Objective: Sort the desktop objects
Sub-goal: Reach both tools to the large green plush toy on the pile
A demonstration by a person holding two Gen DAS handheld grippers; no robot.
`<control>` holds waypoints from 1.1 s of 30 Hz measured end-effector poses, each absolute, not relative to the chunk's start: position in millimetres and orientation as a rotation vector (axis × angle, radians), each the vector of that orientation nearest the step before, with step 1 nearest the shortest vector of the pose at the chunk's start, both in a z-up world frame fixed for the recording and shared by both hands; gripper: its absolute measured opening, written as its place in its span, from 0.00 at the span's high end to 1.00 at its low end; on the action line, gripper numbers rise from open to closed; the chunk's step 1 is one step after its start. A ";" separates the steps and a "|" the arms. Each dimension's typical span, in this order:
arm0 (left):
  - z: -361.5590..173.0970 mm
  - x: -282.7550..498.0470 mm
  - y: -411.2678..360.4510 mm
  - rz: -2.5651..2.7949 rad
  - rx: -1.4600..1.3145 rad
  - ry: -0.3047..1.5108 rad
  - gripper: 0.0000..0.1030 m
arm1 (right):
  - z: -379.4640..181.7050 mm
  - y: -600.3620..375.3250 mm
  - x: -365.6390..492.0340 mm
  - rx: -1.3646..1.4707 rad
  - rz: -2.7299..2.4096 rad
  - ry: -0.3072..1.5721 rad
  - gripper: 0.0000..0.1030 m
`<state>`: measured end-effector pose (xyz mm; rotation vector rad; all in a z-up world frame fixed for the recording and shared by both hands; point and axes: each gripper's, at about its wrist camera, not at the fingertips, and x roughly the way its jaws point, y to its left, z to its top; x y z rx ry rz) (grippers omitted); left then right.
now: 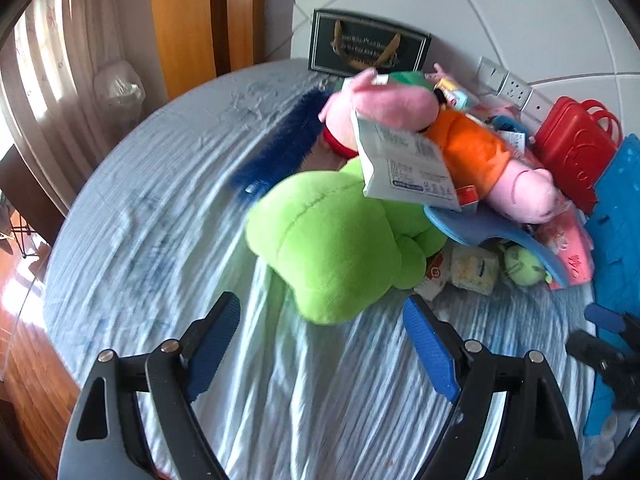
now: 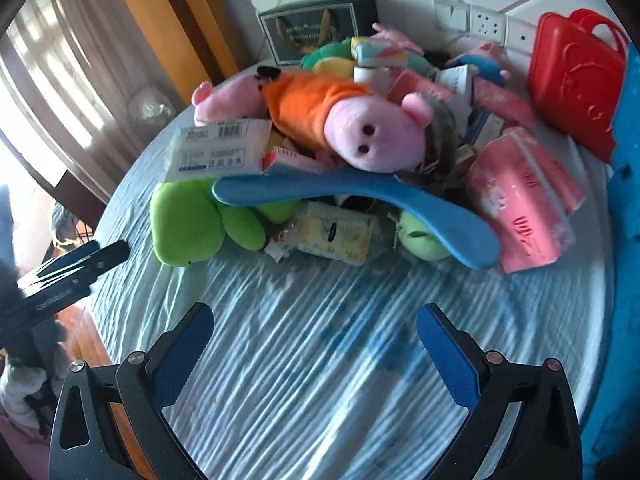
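A heap of toys and packets lies on a table under a light blue cloth. A green plush sits nearest my left gripper, which hangs open just short of it, nothing between its fingers. On top lie a pink pig plush in orange, a white labelled packet and a blue curved hanger. My right gripper is open over bare cloth in front of the heap, holding nothing. A pink tissue pack and a yellow packet lie at the heap's front.
A red plastic case leans at the back right beside a blue panel. A dark framed box stands against the white wall with sockets. Table edge, wooden floor and curtains lie to the left. A blue brush lies left of the heap.
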<state>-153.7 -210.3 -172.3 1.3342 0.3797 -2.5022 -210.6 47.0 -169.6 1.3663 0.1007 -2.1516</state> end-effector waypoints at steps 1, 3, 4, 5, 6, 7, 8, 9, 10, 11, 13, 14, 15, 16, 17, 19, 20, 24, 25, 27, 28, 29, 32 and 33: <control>-181.7 -162.5 -209.6 -2.500 1.345 0.395 0.19 | -170.3 46.2 -211.3 1.371 -2.156 0.104 0.00; -197.8 -177.1 -207.4 -2.495 1.381 0.413 0.19 | -175.7 43.7 -215.0 1.395 -2.163 0.110 0.00; -210.1 -187.1 -206.8 -2.492 1.422 0.418 0.19 | -178.4 42.2 -216.1 1.407 -2.166 0.115 0.00; -216.4 -192.6 -207.6 -2.490 1.443 0.418 0.19 | -181.5 39.8 -217.4 1.418 -2.170 0.123 0.00; -225.0 -198.3 -208.9 -2.482 1.469 0.407 0.19 | -185.1 35.8 -217.8 1.431 -2.170 0.138 0.00; -233.7 -203.4 -213.4 -2.467 1.490 0.371 0.19 | -187.9 32.3 -218.3 1.438 -2.169 0.146 0.00; -235.8 -204.6 -217.7 -2.472 1.492 0.366 0.19 | -190.1 28.1 -218.3 1.444 -2.168 0.153 0.00; -236.5 -203.9 -226.2 -2.483 1.489 0.381 0.19 | -194.1 20.7 -218.6 1.456 -2.161 0.163 0.00; -234.6 -202.3 -238.3 -2.486 1.479 0.400 0.19 | -196.8 13.9 -218.7 1.464 -2.155 0.170 0.00; -232.0 -201.1 -247.7 -2.485 1.470 0.395 0.19 | -198.8 9.1 -219.5 1.469 -2.152 0.172 0.00; -224.5 -201.6 -271.8 -2.475 1.442 0.350 0.18 | -202.5 -7.8 -220.8 1.476 -2.139 0.162 0.00; -221.5 -203.2 -281.5 -2.477 1.438 0.345 0.17 | -203.6 -15.8 -221.5 1.476 -2.133 0.154 0.00; -217.6 -206.3 -292.3 -2.491 1.443 0.349 0.17 | -205.5 -29.0 -222.7 1.475 -2.122 0.141 0.00; -213.2 -209.9 -299.8 -2.505 1.446 0.340 0.17 | -206.8 -37.7 -224.0 1.475 -2.113 0.132 0.00; -209.4 -212.4 -302.6 -2.520 1.445 0.313 0.17 | -208.0 -48.2 -225.8 1.475 -2.104 0.120 0.00; -200.6 -216.6 -303.2 -2.579 1.457 0.209 0.17 | -209.8 -74.0 -230.2 1.465 -2.085 0.094 0.01; -200.2 -215.6 -302.3 -2.591 1.464 0.185 0.17 | -209.9 -86.8 -233.2 1.455 -2.092 0.089 0.02; -209.8 -215.8 -297.8 -2.632 1.545 0.176 0.17 | -210.8 -109.3 -245.6 1.468 -2.164 0.115 0.20; -214.6 -214.5 -297.3 -2.639 1.560 0.190 0.17 | -209.8 -108.7 -247.3 1.474 -2.171 0.097 0.24; -219.3 -216.2 -299.8 -2.641 1.577 0.210 0.14 | -205.4 -102.9 -246.6 1.480 -2.182 0.077 0.24; -223.2 -215.7 -300.0 -2.642 1.585 0.221 0.13 | -200.3 -98.1 -243.9 1.472 -2.183 0.072 0.24; -225.1 -216.2 -301.7 -2.640 1.587 0.221 0.12 | -196.1 -94.4 -241.8 1.467 -2.184 0.071 0.24; -232.8 -214.6 -301.0 -2.633 1.590 0.205 0.11 | -174.2 -83.1 -234.8 1.420 -2.218 0.097 0.24; -234.8 -213.6 -299.8 -2.626 1.596 0.192 0.11 | -167.0 -82.9 -235.4 1.400 -2.227 0.091 0.24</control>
